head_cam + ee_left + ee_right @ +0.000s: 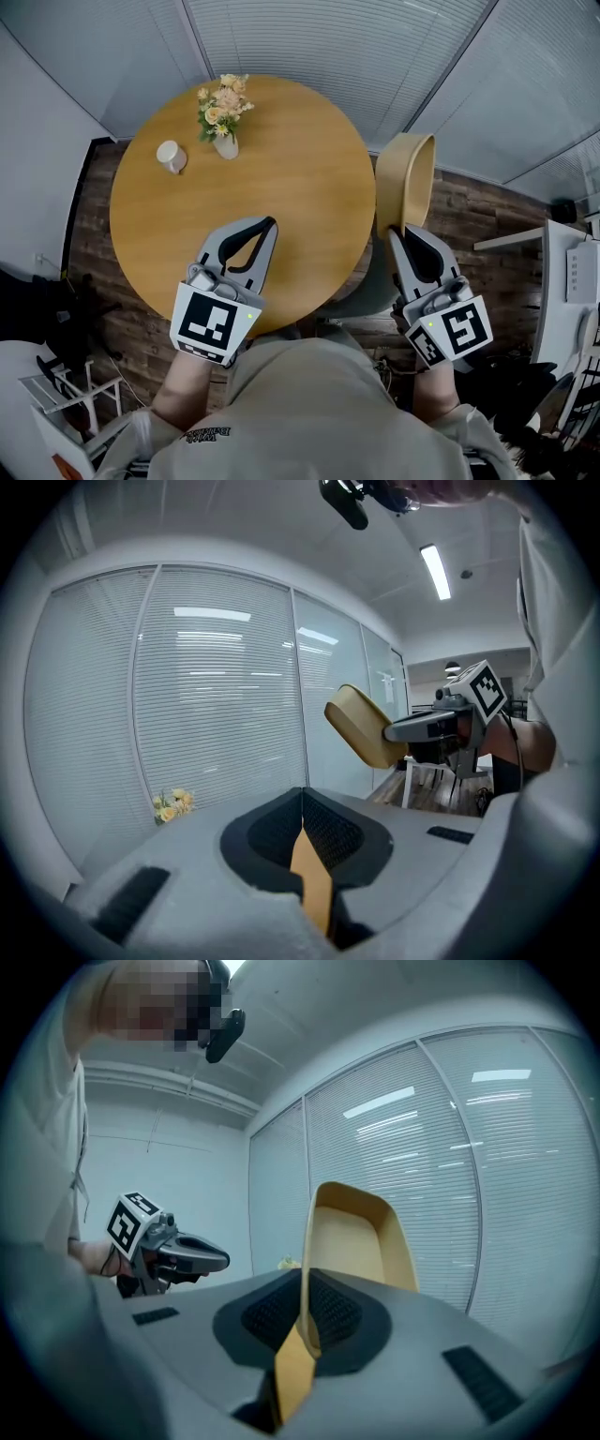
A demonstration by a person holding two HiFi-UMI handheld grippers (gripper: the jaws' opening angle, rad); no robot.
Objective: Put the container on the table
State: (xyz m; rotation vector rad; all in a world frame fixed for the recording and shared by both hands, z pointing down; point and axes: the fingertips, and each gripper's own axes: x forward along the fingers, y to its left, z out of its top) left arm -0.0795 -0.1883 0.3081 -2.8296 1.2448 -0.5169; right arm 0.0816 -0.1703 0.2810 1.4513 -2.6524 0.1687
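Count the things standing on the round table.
2. A white cup near the table's far left edge; a vase of flowers just right of it. The container is off it, held by the right gripper. The left gripper covers some tabletop.

The round table [281, 187] in front of me is light wood, smooth with a soft sheen. The container [408, 183] at its right edge looks matt tan and smooth-walled. My left gripper [269, 223] and right gripper [397, 232] are matt grey plastic with rough, meshed black pads. The floor [469, 211] is dark wood planking.
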